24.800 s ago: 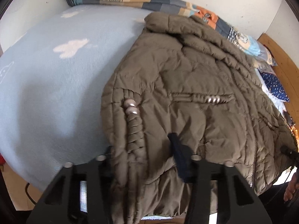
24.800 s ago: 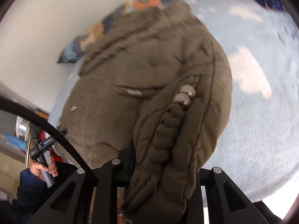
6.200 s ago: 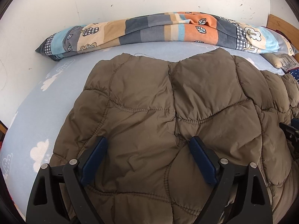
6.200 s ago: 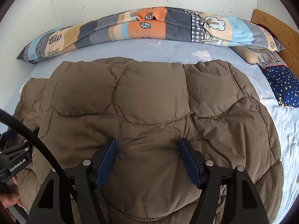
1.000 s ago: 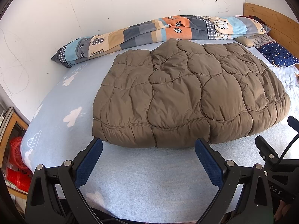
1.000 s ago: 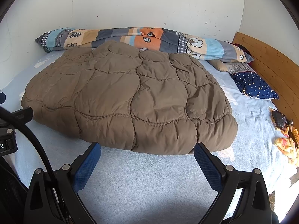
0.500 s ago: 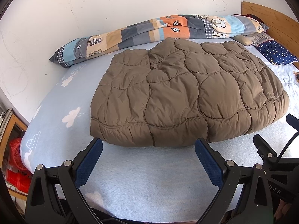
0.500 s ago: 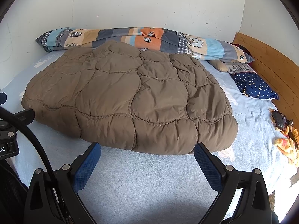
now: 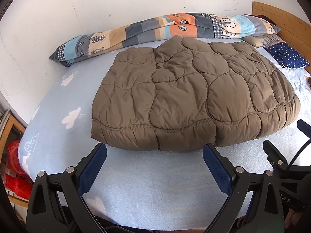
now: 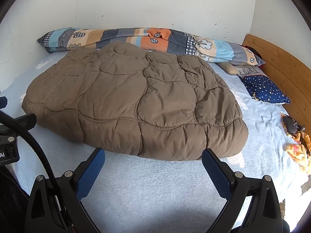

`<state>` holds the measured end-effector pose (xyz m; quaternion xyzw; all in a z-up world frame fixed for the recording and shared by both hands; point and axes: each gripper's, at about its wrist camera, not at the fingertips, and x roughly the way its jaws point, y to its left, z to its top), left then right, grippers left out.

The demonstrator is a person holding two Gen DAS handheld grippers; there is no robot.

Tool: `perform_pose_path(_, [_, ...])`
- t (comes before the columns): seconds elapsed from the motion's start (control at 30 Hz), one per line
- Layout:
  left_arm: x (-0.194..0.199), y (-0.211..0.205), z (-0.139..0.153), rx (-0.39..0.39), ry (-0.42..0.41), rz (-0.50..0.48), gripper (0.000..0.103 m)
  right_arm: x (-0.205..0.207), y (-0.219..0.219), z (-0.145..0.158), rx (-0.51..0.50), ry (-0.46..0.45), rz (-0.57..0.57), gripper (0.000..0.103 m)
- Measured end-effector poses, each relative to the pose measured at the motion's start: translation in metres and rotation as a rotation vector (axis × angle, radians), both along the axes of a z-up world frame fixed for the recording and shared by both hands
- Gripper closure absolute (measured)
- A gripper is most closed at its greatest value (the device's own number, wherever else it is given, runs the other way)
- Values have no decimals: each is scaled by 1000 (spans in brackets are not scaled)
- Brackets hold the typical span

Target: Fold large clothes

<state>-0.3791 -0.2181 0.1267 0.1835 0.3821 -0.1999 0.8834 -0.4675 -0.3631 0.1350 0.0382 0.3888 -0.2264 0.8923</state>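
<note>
Jacket folded on bed, both grippers spread empty

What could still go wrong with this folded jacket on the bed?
The puffy jacket looks springy, so the fold may loosen with both the left gripper and the right gripper open and off it. Its near edge lies close to the front of the bed, so a nudge might slide it off.
</note>
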Motion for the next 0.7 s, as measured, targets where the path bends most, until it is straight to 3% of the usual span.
perform_pose_path(0.43, [24,36,-3,-34,50,92,4,13,23,6,-47,-22,72,2])
perform_pose_path(0.7, [26,36,0,-105,116,71,4,9,21,3,-60,-17,64,2])
